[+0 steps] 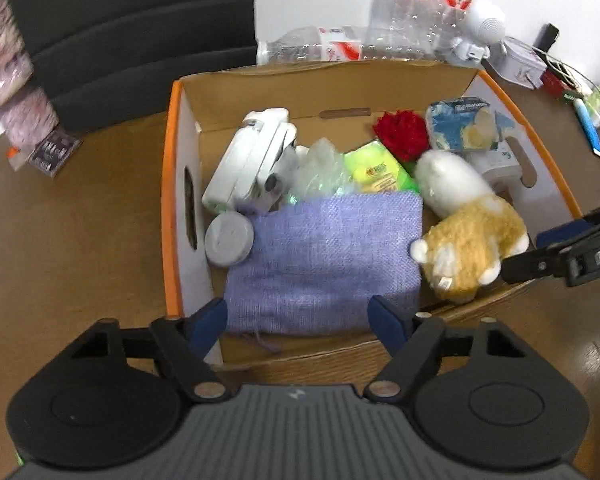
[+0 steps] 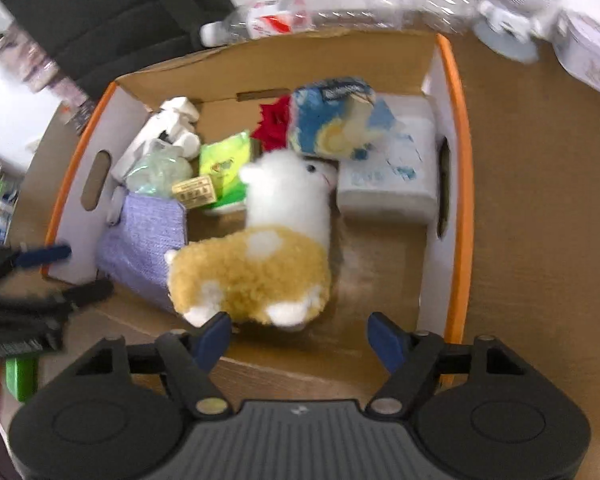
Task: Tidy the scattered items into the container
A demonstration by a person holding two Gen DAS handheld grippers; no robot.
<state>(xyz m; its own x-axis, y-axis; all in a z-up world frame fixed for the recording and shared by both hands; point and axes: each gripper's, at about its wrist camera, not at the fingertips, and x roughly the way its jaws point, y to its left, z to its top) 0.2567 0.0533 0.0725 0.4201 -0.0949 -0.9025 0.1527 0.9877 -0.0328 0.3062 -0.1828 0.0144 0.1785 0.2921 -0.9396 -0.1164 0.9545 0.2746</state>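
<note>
A brown wood-grain table carries an open cardboard box with orange-edged white side walls and hand-hole cutouts. Behind it stands a dark padded chair back against a pale wall, and clear water bottles with red-and-white labels crowd the far edge of the table beside a white round gadget. To the right lie cables, a blue pen and small boxes; to the left, a small dark packet sits on the table.

Inside the box are a lilac woven pouch, a grey round tin, a white folded device, a green packet, a red fluffy item, a blue tissue pack and a white-and-tan plush alpaca lying on its side on the box floor.

The left gripper hovers over the near wall of the box with its fingers spread and nothing between them. The right gripper hangs just behind the alpaca, fingers likewise spread wide and empty.
</note>
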